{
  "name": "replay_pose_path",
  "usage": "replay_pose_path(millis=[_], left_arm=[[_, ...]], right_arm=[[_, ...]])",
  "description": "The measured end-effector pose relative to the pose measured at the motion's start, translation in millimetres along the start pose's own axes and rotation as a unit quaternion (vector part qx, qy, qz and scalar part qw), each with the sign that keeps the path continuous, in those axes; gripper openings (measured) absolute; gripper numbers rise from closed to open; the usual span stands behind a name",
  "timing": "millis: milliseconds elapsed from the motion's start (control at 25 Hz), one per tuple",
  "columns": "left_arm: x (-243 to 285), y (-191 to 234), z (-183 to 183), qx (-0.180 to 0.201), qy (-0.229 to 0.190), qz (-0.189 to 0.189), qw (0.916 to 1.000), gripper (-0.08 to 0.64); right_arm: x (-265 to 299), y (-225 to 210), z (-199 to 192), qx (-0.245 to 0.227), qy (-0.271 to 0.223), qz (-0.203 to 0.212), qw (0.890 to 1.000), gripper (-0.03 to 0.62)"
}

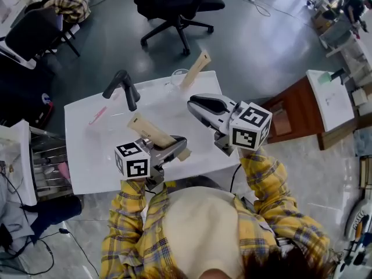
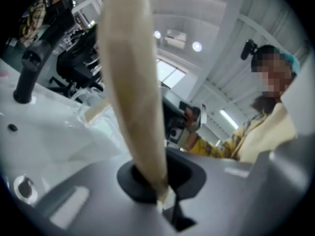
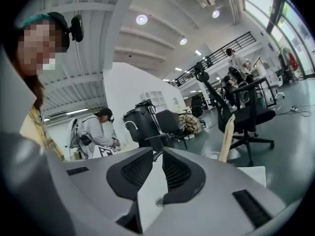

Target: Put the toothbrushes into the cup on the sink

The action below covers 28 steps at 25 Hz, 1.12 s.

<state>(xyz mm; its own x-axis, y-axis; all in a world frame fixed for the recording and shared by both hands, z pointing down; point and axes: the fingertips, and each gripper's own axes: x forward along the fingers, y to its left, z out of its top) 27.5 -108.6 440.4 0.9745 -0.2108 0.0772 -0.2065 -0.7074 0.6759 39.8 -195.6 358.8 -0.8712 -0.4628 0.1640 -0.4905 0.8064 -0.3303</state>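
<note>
The step in hand looks like the carry to the cup: the left gripper (image 1: 176,145) is clamped tight on the lower end of a paper-wrapped toothbrush (image 1: 150,131), which slants away from the jaws toward 10 o'clock over the white sink (image 1: 87,158). The cup (image 1: 176,77) stands at the far edge of the sink, at about 1 o'clock from that gripper and well apart from it, with another wrapped toothbrush (image 1: 196,68) already leaning in it. The right gripper (image 1: 193,104) hangs at 5 o'clock of the cup with its jaws a little apart and nothing between them. The next move, I judge, calls for swinging the held brush across, tipping it upright and lowering its free end into the cup's mouth before letting go, with care not to knock the leaning brush. The black faucet (image 1: 122,88) rises at 11 o'clock of the left gripper, clear of the straight path. What looks like a pink toothbrush (image 1: 97,115) lies flat at 10 o'clock and is likely next. An office chair (image 1: 174,4) stands beyond.
</note>
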Motion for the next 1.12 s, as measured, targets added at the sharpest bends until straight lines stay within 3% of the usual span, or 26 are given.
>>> replay_pose_path(millis=[240,480,600,720,920,1120], left_arm=[[4.4,-5.1,-7.8,0.018,0.049,-0.018,0.9985,0.005],[5.1,-5.0,-19.2,0.042,0.100,-0.021,0.9939,0.005],[5.6,-6.6,-25.4,0.059,0.125,-0.023,0.9901,0.005],[7.0,-9.5,-32.1,0.077,0.152,-0.026,0.9850,0.005],[10.2,-16.7,-42.0,0.099,0.185,-0.044,0.9768,0.005],[11.6,-19.9,-44.1,0.097,0.193,-0.054,0.9748,0.005]], right_arm=[[18.0,37.2,-20.3,0.005,0.051,0.077,0.996,0.057],[29.6,68.4,-34.8,0.011,0.090,0.151,0.984,0.060],[34.0,80.3,-44.9,0.009,0.118,0.176,0.977,0.094],[36.7,88.5,-54.0,0.004,0.140,0.189,0.972,0.137],[39.2,92.5,-62.3,0.010,0.156,0.199,0.968,0.138],[40.7,92.8,-69.1,0.003,0.175,0.203,0.963,0.072]])
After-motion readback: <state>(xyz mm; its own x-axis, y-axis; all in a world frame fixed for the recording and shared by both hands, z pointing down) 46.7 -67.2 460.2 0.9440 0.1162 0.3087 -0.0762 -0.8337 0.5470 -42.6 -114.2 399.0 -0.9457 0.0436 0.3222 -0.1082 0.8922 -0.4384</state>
